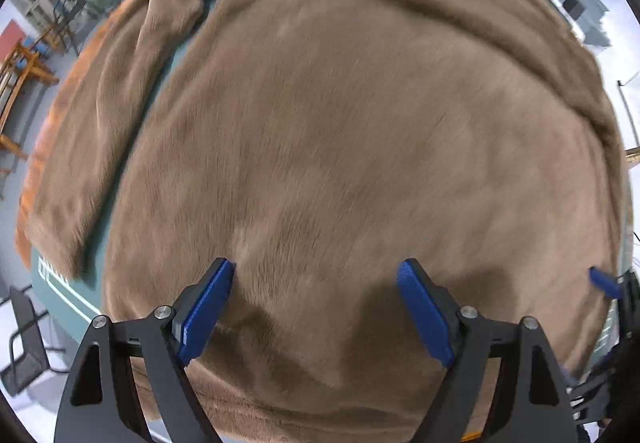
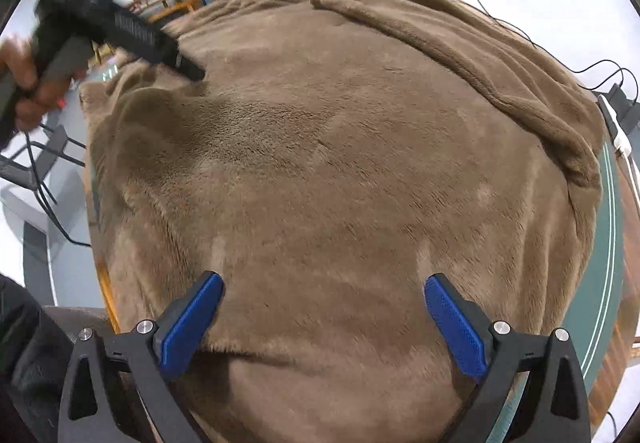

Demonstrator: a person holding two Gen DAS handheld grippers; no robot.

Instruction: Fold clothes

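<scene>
A brown fleece sweater (image 1: 340, 131) lies spread flat on a teal mat, collar at the far end. One sleeve (image 1: 96, 147) lies out to the left, the other (image 2: 480, 63) is folded across the right side. My left gripper (image 1: 316, 279) is open just above the sweater's lower body, near the hem. My right gripper (image 2: 324, 291) is open and empty above the lower body (image 2: 340, 163) too. The left gripper's body shows in the right wrist view (image 2: 132, 31), held by a hand at upper left, its tip at the sweater's left edge.
The teal mat (image 1: 72, 291) lies on a wooden table whose edge (image 1: 36, 171) shows at the left. Chairs and wooden furniture (image 1: 20, 75) stand on the floor beyond. Cables and a charger (image 2: 616, 111) lie at the table's right side.
</scene>
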